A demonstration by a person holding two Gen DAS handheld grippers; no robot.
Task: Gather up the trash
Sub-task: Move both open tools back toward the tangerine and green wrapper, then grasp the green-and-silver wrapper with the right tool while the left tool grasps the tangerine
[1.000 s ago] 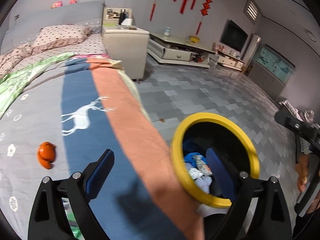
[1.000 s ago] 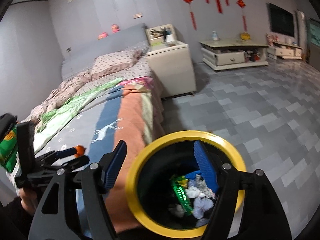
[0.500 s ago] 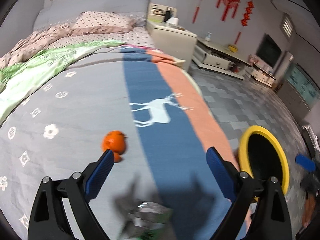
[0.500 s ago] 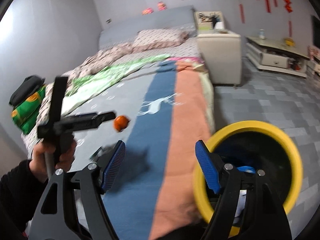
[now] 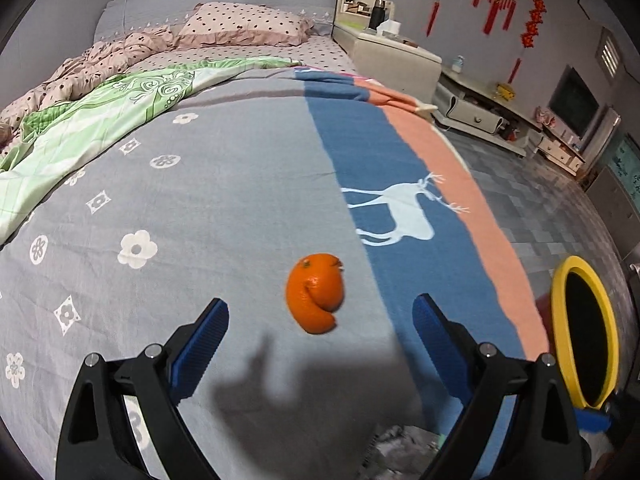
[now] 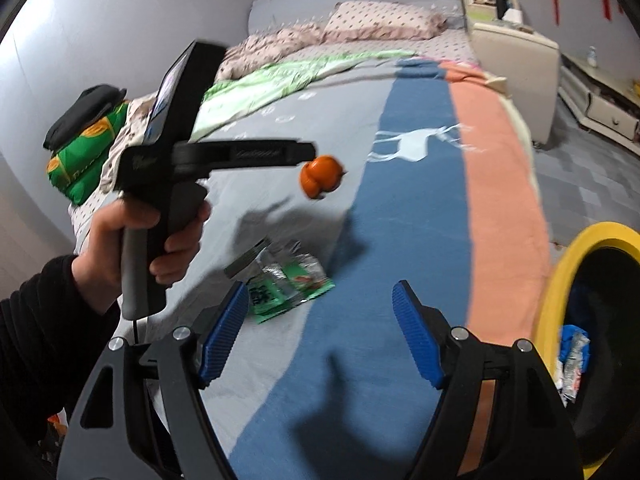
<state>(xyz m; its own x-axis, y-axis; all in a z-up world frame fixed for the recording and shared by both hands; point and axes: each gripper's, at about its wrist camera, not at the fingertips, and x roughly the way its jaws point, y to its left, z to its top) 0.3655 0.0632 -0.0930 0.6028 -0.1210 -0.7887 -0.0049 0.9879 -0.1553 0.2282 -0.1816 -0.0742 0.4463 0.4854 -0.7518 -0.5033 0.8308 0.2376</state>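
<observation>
An orange peel point(image 5: 316, 292) lies on the bed's grey blanket, just ahead of my open, empty left gripper point(image 5: 320, 332); it also shows in the right wrist view point(image 6: 320, 178). A green and silver snack wrapper point(image 6: 286, 282) lies on the blanket in front of my open, empty right gripper point(image 6: 320, 332); its edge shows in the left wrist view point(image 5: 400, 448). The yellow-rimmed trash bin point(image 6: 560, 280) stands on the floor beside the bed, with wrappers inside; it also shows in the left wrist view point(image 5: 560, 320). The left gripper's body point(image 6: 224, 156) reaches toward the peel.
A green quilt point(image 5: 100, 120) and dotted pillows point(image 5: 240, 24) lie at the bed's head. A beige nightstand point(image 5: 392, 56) and a low TV cabinet point(image 5: 480, 112) stand past the bed on the grey tiled floor point(image 5: 560, 208). A green bag point(image 6: 84, 152) sits at the bed's far side.
Both grippers swung from above the bin to over the bed. The left one now faces the orange peel; the right one faces the snack wrapper.
</observation>
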